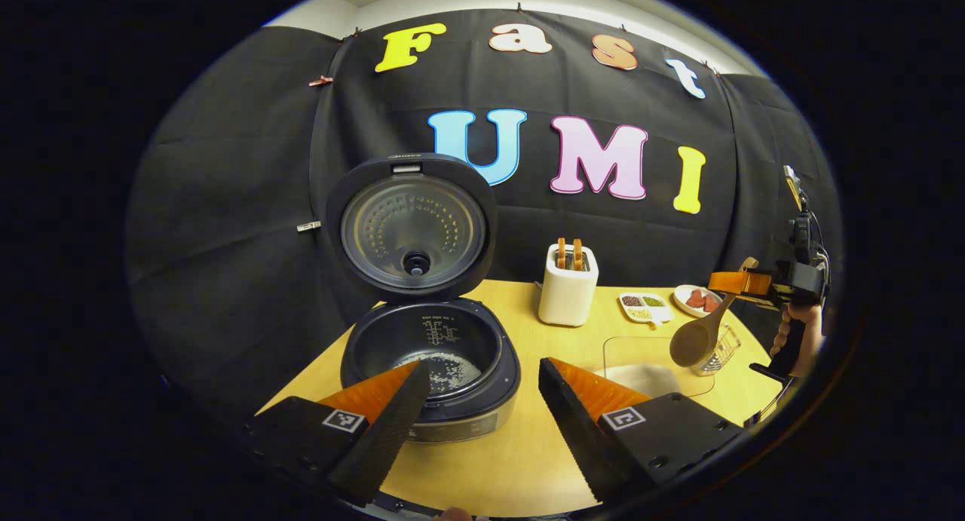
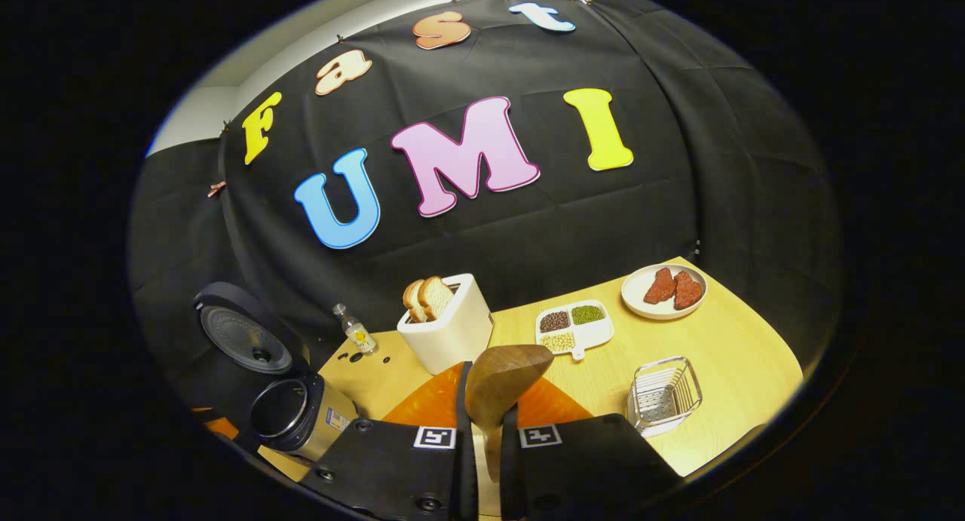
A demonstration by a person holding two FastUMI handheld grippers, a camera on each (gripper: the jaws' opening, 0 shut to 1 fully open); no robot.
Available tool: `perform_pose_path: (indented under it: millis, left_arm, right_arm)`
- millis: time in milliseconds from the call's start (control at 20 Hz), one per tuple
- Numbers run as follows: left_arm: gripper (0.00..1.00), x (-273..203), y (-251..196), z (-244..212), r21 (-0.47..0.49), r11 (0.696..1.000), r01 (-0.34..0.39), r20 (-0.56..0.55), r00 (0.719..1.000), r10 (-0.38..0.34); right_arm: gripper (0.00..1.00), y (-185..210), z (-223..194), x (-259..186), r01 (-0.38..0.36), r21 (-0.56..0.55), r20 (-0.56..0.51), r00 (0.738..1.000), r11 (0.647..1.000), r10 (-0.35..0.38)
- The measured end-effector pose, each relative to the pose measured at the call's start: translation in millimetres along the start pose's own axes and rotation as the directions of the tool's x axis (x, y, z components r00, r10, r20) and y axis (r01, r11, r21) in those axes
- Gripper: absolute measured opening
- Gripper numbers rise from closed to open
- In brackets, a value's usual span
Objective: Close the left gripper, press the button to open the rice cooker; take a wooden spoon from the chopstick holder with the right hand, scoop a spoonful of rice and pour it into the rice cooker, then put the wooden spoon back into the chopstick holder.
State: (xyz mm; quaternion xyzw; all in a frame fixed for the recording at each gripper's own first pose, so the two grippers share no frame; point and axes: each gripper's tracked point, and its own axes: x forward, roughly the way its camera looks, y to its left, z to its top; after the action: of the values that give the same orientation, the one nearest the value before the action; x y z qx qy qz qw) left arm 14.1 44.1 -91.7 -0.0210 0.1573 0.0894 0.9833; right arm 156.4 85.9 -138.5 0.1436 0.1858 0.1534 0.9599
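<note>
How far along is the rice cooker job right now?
Done: the rice cooker stands open, lid up, with rice grains already in the pot. In hand: the right gripper is shut on the wooden spoon; the left gripper is open. Left: returning the spoon to the wire chopstick holder, which looks empty.

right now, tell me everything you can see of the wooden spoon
The wooden spoon looks like plain brown wood with a broad oval bowl and a slim handle. The right gripper has its jaws shut on the handle, holding the spoon tilted, bowl lowest, in the air above the wire chopstick holder. In the right gripper view the bowl's rounded back rises between the jaws. No rice shows on it.
</note>
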Motion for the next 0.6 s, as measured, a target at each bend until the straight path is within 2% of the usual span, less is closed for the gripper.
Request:
perform_pose_path:
  millis: [350,600]
  left_arm:
    - [0.98,5.8,15.5,-19.5,-0.064,0.998,-0.023,-0.068,0.998,0.019]
    - [0.98,7.1,27.6,-19.0,-0.070,0.996,-0.055,-0.063,0.997,0.050]
  right_arm:
    - [0.16,-16.1,-43.0,27.6,0.064,-0.047,-0.031,0.997,0.997,-0.065]
    - [0.16,0.6,-63.5,35.0,0.035,-0.096,-0.038,0.999,0.995,-0.039]
